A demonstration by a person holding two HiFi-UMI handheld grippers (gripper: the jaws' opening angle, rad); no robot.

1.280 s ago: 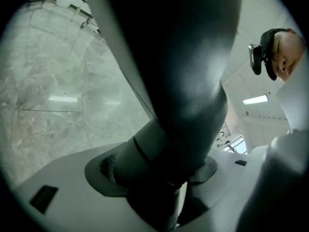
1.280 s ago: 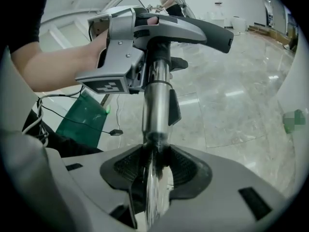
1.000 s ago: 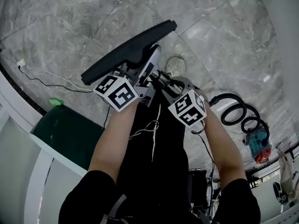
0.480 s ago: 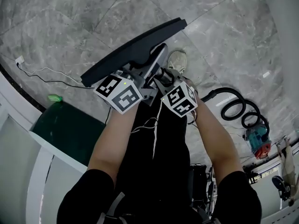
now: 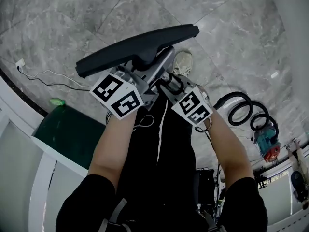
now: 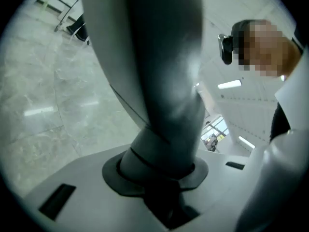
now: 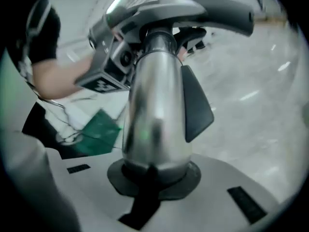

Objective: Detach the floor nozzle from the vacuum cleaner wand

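The dark grey floor nozzle (image 5: 140,47) is held up off the floor, its long head level across the head view. My left gripper (image 5: 146,77) grips the nozzle's grey neck (image 6: 154,81), which fills the space between its jaws; the jaws are closing on it. Just to its right, my right gripper (image 5: 167,82) holds the shiny silver wand (image 7: 154,115) below a dark latch tab (image 7: 195,105), with its jaws closing too. The nozzle head (image 7: 193,8) shows at the top of the right gripper view, beside the left gripper's marker cube (image 7: 104,79).
A coiled black hose (image 5: 246,112) and a teal vacuum body (image 5: 265,149) lie on the marble floor to the right. A green panel (image 5: 72,134) and a white rail (image 5: 29,144) stand at the left. A white cable (image 5: 48,76) trails nearby, and a shoe (image 5: 182,64) is under the nozzle.
The nozzle has risen and its head has swung more level. My right gripper has shifted in towards the left gripper along the wand.
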